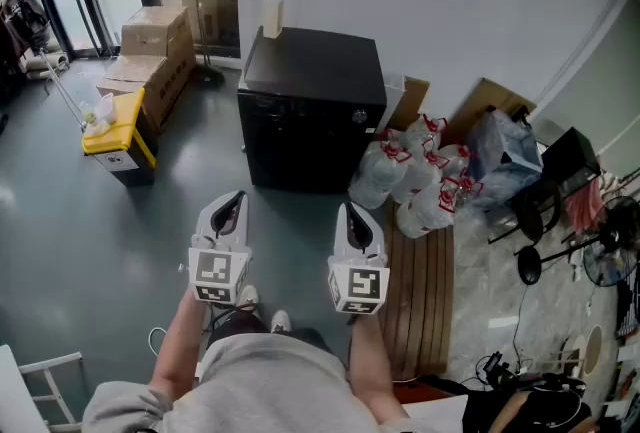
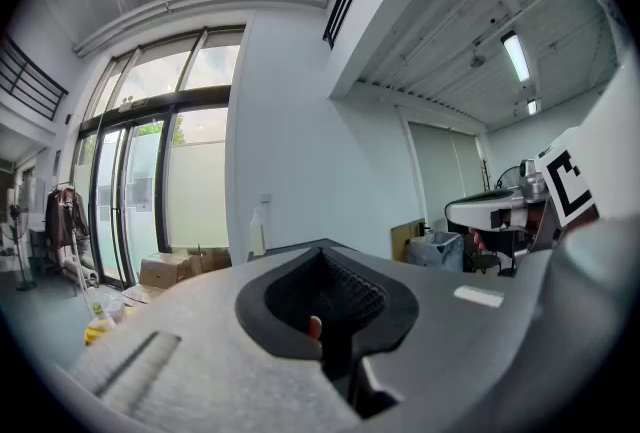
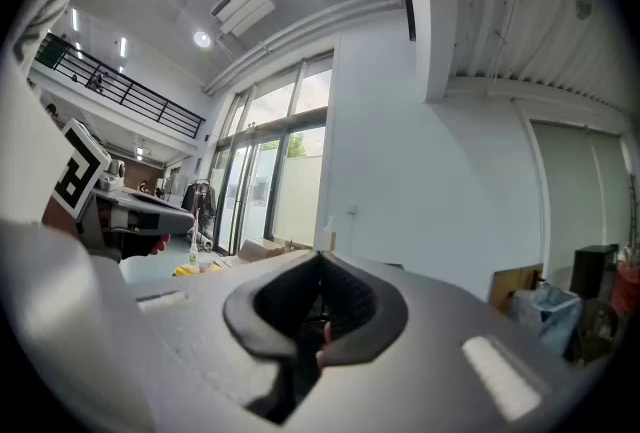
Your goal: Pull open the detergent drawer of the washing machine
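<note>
Two grippers are up, both clamped shut with nothing in them. On the left, the left gripper [image 1: 236,203] aims at the washing machine [image 1: 312,111], the black box standing against the wall, well ahead across the floor. Its front faces us. The drawer is too dark to pick out, though I'd expect it along the top strip of that front. The right gripper [image 1: 352,213] lines up with the machine's right front corner. Neither looks clearly nearer, so a straight approach forward comes first.
</note>
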The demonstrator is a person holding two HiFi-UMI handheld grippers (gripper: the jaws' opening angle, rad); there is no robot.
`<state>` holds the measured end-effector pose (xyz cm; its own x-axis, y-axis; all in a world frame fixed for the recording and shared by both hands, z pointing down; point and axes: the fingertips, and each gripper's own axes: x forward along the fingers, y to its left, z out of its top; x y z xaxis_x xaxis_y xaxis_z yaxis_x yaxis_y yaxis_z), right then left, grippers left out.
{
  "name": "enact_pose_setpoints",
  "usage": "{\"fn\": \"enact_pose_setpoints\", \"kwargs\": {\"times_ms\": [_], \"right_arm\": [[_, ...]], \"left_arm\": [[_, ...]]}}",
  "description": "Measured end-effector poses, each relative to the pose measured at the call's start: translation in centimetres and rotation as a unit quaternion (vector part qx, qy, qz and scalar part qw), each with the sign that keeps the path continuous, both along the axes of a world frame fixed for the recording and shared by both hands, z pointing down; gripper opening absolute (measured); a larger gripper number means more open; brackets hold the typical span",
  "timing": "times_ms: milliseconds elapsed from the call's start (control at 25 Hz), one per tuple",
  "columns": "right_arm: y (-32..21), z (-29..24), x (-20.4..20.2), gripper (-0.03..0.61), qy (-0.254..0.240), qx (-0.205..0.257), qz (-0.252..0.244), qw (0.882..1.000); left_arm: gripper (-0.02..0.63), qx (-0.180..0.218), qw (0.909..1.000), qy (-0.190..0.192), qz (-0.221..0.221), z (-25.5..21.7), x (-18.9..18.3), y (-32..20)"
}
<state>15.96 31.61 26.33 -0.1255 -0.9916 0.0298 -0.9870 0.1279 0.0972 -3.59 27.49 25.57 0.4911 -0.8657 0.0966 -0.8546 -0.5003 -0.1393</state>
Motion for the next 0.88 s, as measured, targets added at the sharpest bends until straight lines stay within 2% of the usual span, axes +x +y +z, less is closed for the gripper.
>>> {"fn": "enact_pose_setpoints", "kwargs": {"times_ms": [520, 880], "right_arm": [[-1.7, 0.7, 0.4, 0.005, 0.002, -0.006, -0.003, 1.0], [-7.3, 1.0, -0.8, 0.005, 0.001, -0.004, -0.013, 1.0]], "left_arm": [[0.011, 0.004, 0.9999, -0.006, -0.008, 0.4, 0.2, -1.6], [0.011, 0.007, 0.9998, -0.009, -0.014, 1.1, -1.1, -7.0]]}}
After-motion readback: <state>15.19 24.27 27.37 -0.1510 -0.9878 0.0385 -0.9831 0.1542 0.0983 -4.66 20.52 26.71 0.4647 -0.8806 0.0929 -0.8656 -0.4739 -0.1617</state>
